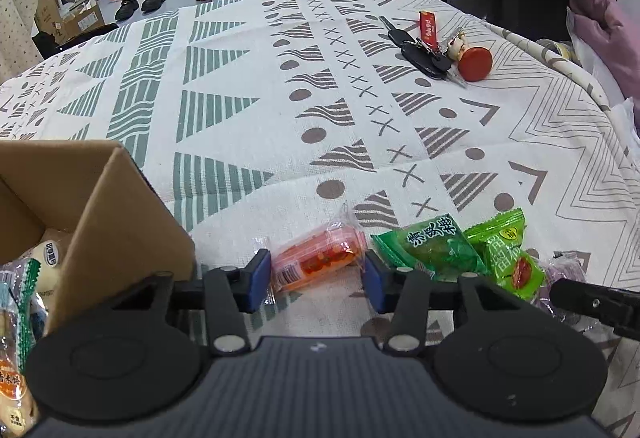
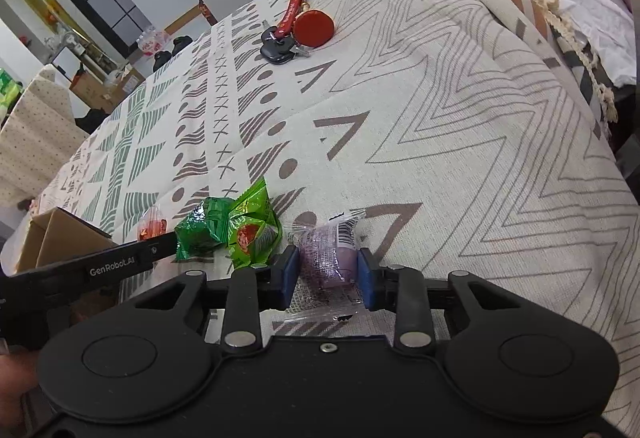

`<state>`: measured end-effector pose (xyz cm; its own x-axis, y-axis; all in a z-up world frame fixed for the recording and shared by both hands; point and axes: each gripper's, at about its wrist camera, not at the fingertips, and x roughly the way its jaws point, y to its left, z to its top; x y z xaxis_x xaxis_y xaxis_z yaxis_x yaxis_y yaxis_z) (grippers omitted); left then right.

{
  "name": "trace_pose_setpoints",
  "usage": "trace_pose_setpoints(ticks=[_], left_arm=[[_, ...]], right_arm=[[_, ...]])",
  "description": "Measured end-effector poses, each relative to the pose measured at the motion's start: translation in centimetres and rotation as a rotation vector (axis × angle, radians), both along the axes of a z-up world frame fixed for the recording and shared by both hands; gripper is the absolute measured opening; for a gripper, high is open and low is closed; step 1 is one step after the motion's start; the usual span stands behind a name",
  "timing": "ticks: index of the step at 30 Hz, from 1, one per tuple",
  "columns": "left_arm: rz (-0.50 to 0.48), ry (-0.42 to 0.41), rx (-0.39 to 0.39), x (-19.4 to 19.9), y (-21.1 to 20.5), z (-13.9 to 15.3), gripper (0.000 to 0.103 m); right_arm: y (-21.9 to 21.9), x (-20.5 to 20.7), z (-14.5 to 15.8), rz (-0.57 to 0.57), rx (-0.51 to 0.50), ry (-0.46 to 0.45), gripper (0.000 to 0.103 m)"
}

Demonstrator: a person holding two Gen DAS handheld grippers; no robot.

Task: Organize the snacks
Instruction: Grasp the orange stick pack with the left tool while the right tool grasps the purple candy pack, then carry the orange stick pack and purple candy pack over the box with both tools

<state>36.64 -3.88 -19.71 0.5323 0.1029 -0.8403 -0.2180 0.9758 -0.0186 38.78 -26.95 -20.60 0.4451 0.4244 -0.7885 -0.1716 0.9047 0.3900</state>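
Left wrist: 1 pink snack (image 1: 316, 260), 2 green pkts (image 1: 472, 252).

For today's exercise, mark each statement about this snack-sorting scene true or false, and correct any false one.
1. The left claw straddles a pink-orange snack packet. True.
2. The cardboard box is empty. False: it already holds wrapped snacks.
3. The right claw has a purple snack packet between its fingers. True.
4. The keys lie inside the box. False: they lie on the tablecloth, far from the box.
5. Two green snack packets lie between the pink-orange and purple ones. True.
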Motion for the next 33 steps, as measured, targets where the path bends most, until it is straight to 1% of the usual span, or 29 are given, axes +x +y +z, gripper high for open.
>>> trace_pose_setpoints(ticks=[1,2,4,11,16,23,26,33], left_arm=[[0.002,0.004,-0.008,-0.1,0.0,0.0,0.023],[0.003,0.014,-0.024,-0.2,0.1,0.1,0.02],[0.002,0.012,-0.045,-0.6,0.0,0.4,0.02],[-0.01,-0.012,-0.066,-2.4,-0.8,1.9,0.017],[-0.016,-0.03,-0.081,-3.8,-1.3,3.5,0.017],[-0.012,-0.045,-0.088,-5.9,-1.0,5.7,0.017],[-0.01,-0.046,-0.094,-6.8,-0.7,6.5,0.017],[-0.021,-0.059,-0.096,-8.4,-0.4,8.0,0.017]], right_arm=[[-0.1,-0.1,0.0,-0.002,0.0,0.001,0.031],[-0.1,-0.1,0.1,-0.003,0.001,0.0,0.031],[-0.1,-0.2,0.2,-0.006,0.003,0.0,0.03],[-0.1,-1.2,1.2,-0.008,0.03,-0.015,0.03],[-0.2,-2.2,2.2,-0.013,0.076,-0.026,0.029],[0.1,-3.8,4.0,-0.029,0.12,-0.062,0.029],[0.4,-4.5,5.0,-0.038,0.108,-0.087,0.029],[0.4,-6.2,7.2,-0.059,0.12,-0.139,0.029]])
